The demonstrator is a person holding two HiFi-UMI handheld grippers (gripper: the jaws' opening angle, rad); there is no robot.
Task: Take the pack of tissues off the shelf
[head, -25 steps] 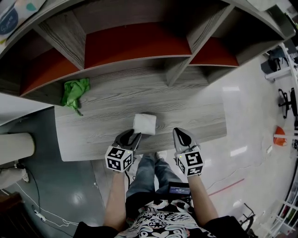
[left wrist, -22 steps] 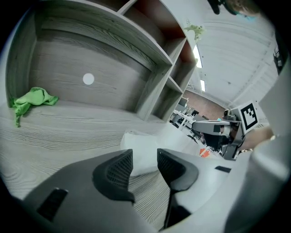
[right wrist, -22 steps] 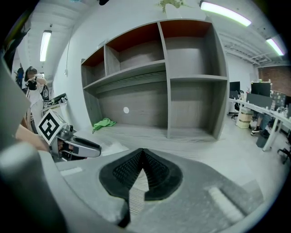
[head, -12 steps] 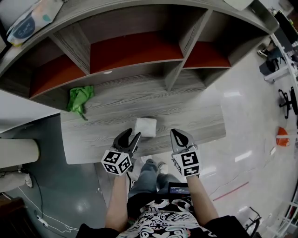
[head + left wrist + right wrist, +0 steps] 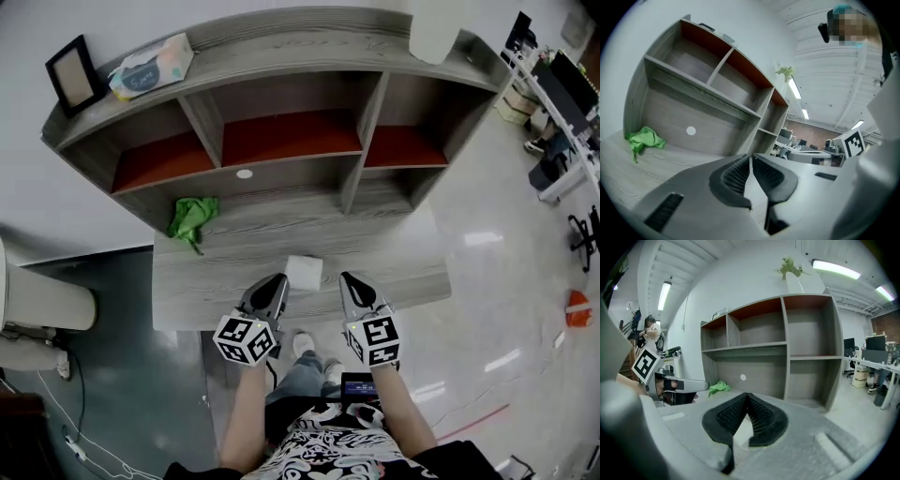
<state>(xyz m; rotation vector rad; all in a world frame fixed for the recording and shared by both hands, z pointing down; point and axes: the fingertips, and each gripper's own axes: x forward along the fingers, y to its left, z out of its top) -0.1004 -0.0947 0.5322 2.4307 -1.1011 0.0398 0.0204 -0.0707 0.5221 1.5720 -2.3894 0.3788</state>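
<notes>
The pack of tissues (image 5: 150, 67), pale with a dark oval label, lies on the top board of the grey shelf unit (image 5: 281, 94), at its left end. Both grippers hang low over the desk's front edge, far below the pack. My left gripper (image 5: 272, 289) is closing; its tips (image 5: 751, 157) nearly meet and nothing is between them. My right gripper (image 5: 352, 286) is shut and empty, its pads (image 5: 748, 394) together. A white block (image 5: 303, 272) rests on the desk between the two grippers.
A black picture frame (image 5: 70, 73) stands left of the pack, and a white vase (image 5: 436, 28) stands at the top board's right end. A green cloth (image 5: 192, 217) lies on the desk (image 5: 206, 281) at the left. The cubbies with red backs (image 5: 291, 141) hold nothing.
The head view has tilted up, so the shelf's top board with the pack and frame now shows. The left jaws have come together. Both grippers stay at the desk's front edge.
</notes>
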